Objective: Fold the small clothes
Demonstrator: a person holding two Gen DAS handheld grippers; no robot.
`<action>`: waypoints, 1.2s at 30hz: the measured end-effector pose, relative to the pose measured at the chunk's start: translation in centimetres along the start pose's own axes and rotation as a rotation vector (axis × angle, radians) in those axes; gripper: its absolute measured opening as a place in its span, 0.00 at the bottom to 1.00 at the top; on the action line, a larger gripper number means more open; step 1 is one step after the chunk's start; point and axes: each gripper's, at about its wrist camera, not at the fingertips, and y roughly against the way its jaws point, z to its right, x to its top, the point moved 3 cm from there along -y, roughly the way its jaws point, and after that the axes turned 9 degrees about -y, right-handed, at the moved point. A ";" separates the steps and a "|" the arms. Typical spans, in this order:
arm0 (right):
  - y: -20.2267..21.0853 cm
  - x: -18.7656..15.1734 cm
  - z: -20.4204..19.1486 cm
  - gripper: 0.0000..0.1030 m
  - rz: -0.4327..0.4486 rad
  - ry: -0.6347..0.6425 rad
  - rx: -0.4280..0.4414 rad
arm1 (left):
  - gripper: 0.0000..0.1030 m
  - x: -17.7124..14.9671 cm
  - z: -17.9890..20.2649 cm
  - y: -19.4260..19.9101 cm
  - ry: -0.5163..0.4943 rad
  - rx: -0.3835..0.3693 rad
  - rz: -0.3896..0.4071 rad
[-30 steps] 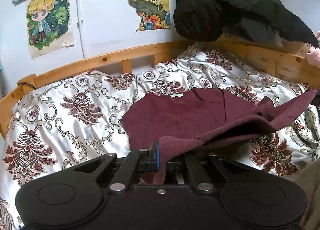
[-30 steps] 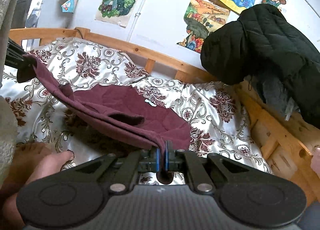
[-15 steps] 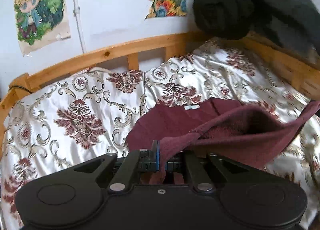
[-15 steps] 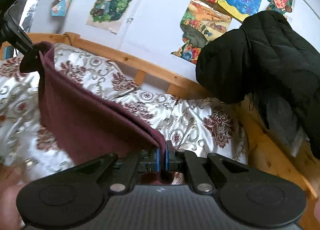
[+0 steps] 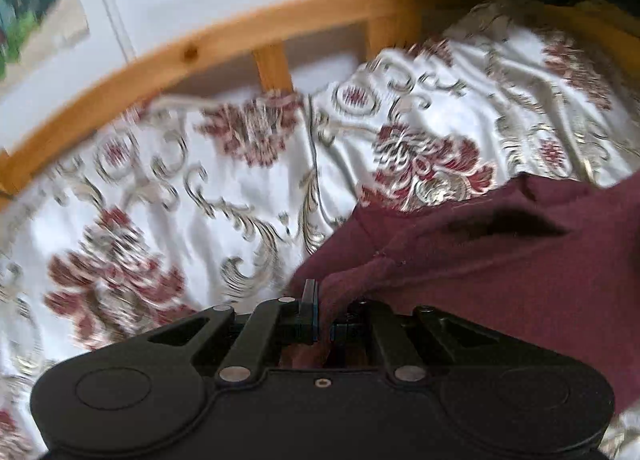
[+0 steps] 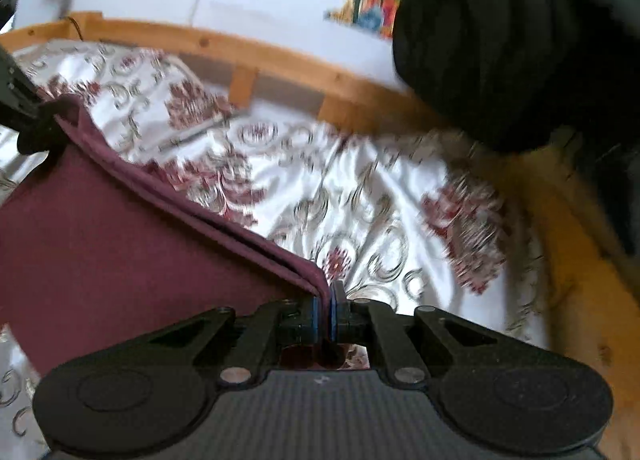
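Left wrist view: the left hand-held gripper pinches one maroon garment above the bed.

Right wrist view: the right hand-held gripper clamps the garment's other corner; one black jacket drapes the wooden rail.

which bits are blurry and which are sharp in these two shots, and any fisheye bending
Left wrist view: bedspread and rail smeared by motion, left gripper sharp, garment only softly blurred. Right wrist view: the same smear on bedspread, coat and posters; right gripper crisp. Both views bow the straight rail into a curve.
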 end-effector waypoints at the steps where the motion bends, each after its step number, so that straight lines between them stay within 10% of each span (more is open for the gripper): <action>1: -1.2 0.0 0.1 0.06 -0.028 -0.004 0.007 | 0.05 0.0 -0.1 -0.9 0.010 -0.007 -0.014; 17: -10.5 -0.8 1.6 0.08 -0.193 -0.189 0.075 | 0.10 -0.2 -1.5 -7.7 0.126 -0.066 -0.147; 21: -10.5 -0.8 2.0 0.12 -0.198 -0.220 0.083 | 0.27 -0.4 -2.3 -7.4 0.185 -0.079 -0.163; 26: -9.9 -0.9 3.3 0.64 -0.192 -0.334 0.136 | 0.43 -1.2 -3.6 -6.9 0.266 -0.085 -0.163; 31: -8.7 -1.2 4.9 0.86 -0.181 -0.473 0.195 | 0.82 -1.8 -4.5 -5.1 0.315 -0.104 -0.083; 36: -5.4 -2.8 5.9 0.97 -0.131 -0.496 0.206 | 0.92 -3.9 -4.7 -2.6 0.362 -0.145 0.006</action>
